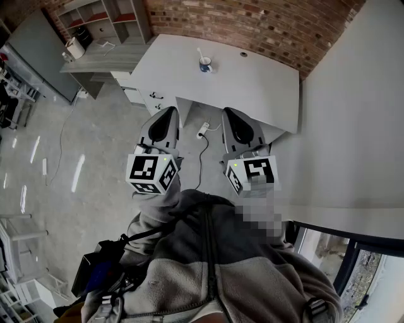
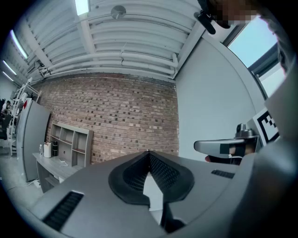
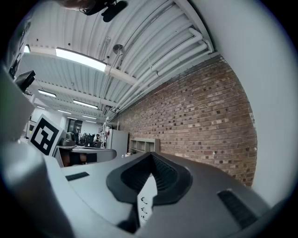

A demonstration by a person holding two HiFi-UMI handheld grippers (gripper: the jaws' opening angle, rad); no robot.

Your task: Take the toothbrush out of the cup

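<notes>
A blue-and-white cup (image 1: 205,65) stands near the back of the white table (image 1: 252,88), and a white toothbrush (image 1: 201,54) leans out of it to the left. My left gripper (image 1: 169,111) and right gripper (image 1: 228,113) are held side by side over the floor, well short of the table and pointing toward it. In the left gripper view the left gripper (image 2: 149,152) has its jaws meeting at the tip with nothing between them. The right gripper (image 3: 151,154) looks the same in its own view. Neither gripper view shows the cup.
A power strip (image 1: 202,131) with a black cable lies on the floor under the table's front edge. White drawers (image 1: 151,98) stand at the table's left, with a grey desk (image 1: 95,60) and shelf unit (image 1: 107,16) beyond. A brick wall (image 1: 265,25) runs behind the table, and a white wall (image 1: 353,126) is on the right.
</notes>
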